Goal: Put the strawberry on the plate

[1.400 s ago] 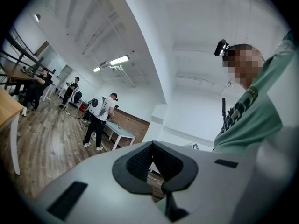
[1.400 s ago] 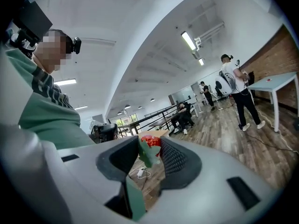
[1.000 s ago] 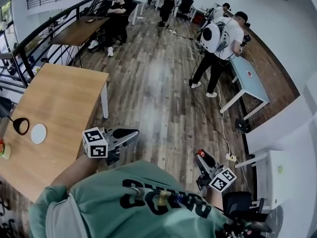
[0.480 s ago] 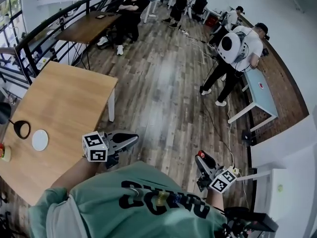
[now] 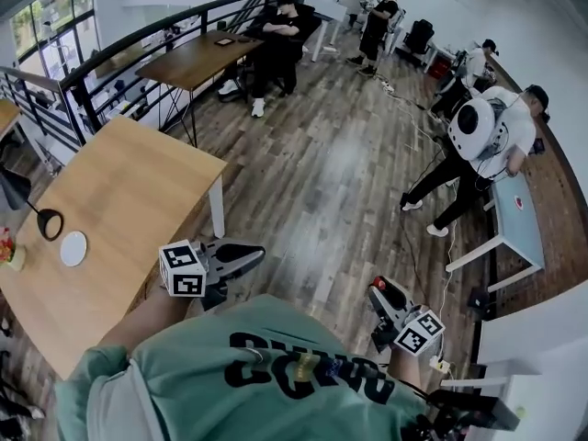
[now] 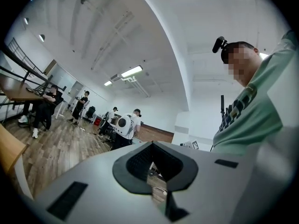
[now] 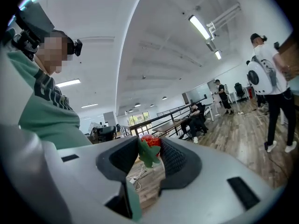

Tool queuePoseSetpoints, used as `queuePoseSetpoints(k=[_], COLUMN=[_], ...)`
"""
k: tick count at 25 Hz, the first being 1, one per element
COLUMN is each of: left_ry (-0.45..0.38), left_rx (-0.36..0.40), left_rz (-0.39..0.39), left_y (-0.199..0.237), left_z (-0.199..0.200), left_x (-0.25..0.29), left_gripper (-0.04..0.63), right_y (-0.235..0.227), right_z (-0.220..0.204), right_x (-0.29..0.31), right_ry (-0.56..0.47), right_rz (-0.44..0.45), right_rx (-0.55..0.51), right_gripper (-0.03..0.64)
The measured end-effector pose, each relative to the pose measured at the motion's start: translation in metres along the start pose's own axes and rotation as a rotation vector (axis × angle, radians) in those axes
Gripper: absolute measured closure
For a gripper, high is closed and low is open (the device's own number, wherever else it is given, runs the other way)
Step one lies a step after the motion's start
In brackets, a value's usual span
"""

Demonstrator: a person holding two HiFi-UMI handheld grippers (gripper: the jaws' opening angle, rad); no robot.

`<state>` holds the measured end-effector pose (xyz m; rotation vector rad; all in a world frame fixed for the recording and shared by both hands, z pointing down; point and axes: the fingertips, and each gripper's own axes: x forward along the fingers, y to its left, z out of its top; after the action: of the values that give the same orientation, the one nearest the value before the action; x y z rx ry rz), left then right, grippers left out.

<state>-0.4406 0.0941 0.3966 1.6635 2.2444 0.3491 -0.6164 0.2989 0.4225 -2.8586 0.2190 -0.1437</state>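
Strawberry is riding between the pads of the right gripper, which are clamping it at its sides with its green leaves hanging down. The left gripper is travelling with its jaws together and nothing in them.

Over the last second the person has been turning towards the wooden table. The table is now filling more of the left of the head view, and the bystander with the white backpack is sliding off to the right. I take it the carry is under way and the placing is yet to come.

The white plate is sitting on the table's far left part, well apart from the fruit, with the person's own body and the left gripper lying between. A dark cup is standing just beside the plate, so the drop will likely need to be kept clear of it. The table's near corner is jutting towards the left gripper. Bare plank floor is leaving plenty of room to swing round, with the other people well away.
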Motion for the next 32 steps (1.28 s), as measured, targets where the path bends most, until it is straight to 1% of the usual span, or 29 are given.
queuePoseSetpoints(k=[3,6,10,14,17,21,24,28,30,32], left_ry=[-0.008,-0.011,0.003,0.010,-0.005,-0.020,-0.021,-0.005,-0.010,-0.016], left_rx=[0.008,0.011,-0.003,-0.013,-0.028,-0.038,-0.032,0.010,-0.001,-0.006], left_rz=[0.036,0.057,0.071,0.071,0.055,0.007,-0.033,-0.077,-0.083,-0.087], left_y=[0.005,0.009,0.017,0.043,0.077,0.135,0.188,0.258,0.293,0.322], left_z=[0.002,-0.001,0.000,0.005,0.013,0.028,0.058,0.107,0.124,0.130], left_x=[0.038,0.073,0.110,0.130,0.139,0.144,0.145,0.136,0.128,0.121], left_gripper=[0.592,0.592,0.592,0.592,0.592,0.592,0.592,0.592,0.592,0.592], right_y=[-0.041,-0.079,-0.120,-0.149,-0.168,-0.188,-0.196,-0.204,-0.209,-0.211], right_z=[0.018,0.021,0.025,0.030,0.035,0.047,0.067,0.100,0.104,0.097], right_x=[-0.005,-0.011,-0.013,-0.002,0.019,0.065,0.114,0.182,0.215,0.245], right_ry=[-0.010,-0.008,-0.002,0.008,0.022,0.024,0.022,-0.004,-0.019,-0.007], right_rz=[0.041,0.068,0.078,0.074,0.051,0.010,-0.016,-0.045,-0.058,-0.051], right_rx=[-0.005,0.001,0.026,0.043,0.041,0.016,-0.011,-0.042,-0.036,-0.034], right_gripper=[0.468,0.468,0.468,0.468,0.468,0.468,0.468,0.468,0.468,0.468])
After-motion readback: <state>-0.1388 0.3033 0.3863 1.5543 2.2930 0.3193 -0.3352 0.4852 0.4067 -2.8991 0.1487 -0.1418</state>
